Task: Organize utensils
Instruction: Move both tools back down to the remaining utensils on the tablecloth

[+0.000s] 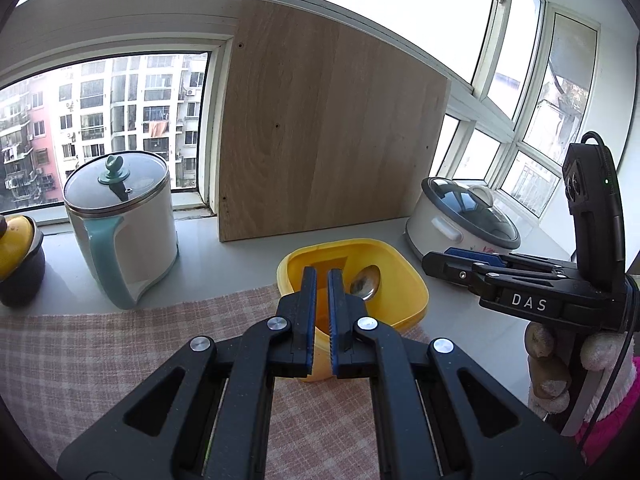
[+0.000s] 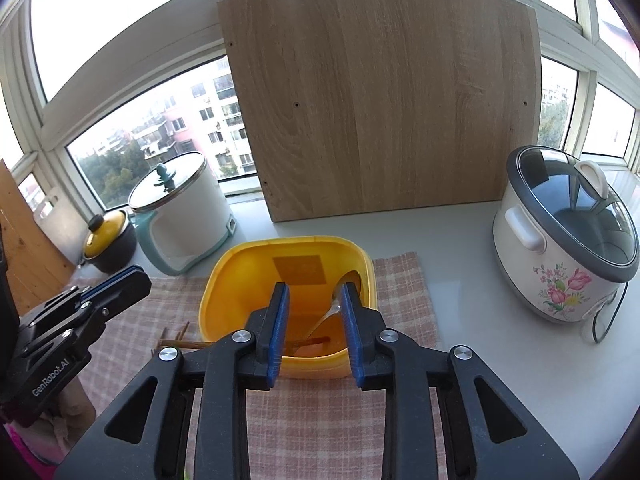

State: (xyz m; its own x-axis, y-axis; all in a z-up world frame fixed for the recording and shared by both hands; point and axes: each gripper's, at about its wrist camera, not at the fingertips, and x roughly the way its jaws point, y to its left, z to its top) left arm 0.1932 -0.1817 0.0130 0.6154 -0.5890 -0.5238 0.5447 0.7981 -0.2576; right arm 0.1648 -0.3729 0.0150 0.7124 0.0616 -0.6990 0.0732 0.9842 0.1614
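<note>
While the right gripper (image 2: 314,296) hangs over the near rim of the yellow tub (image 2: 224,276), its jaws stand partly open with nothing pressed between the pads; the spoon (image 2: 340,300) lies in the tub just beside the right-hand pad, and whether it touches that pad I cannot tell. Spoon's bowl rests up against the tub's far right wall, handle running down toward the near wall, so its long axis slants away from the gripper. A brown chopstick (image 2: 316,342) lies across the tub floor near the front. More chopsticks (image 2: 176,338) sit on the checked cloth (image 2: 400,292) outside the tub's left side, ends pointing left.

Left gripper (image 1: 322,276) is closed, empty, tips over the tub's near-left edge in its own view. From the right wrist view it sits at the left, above the cloth and near those loose chopsticks.

Judgement: spoon looks placed. Remaining sticks lie on the left hand's side, so that gripper is the nearer one; it would need to open and line up across their long axis.
</note>
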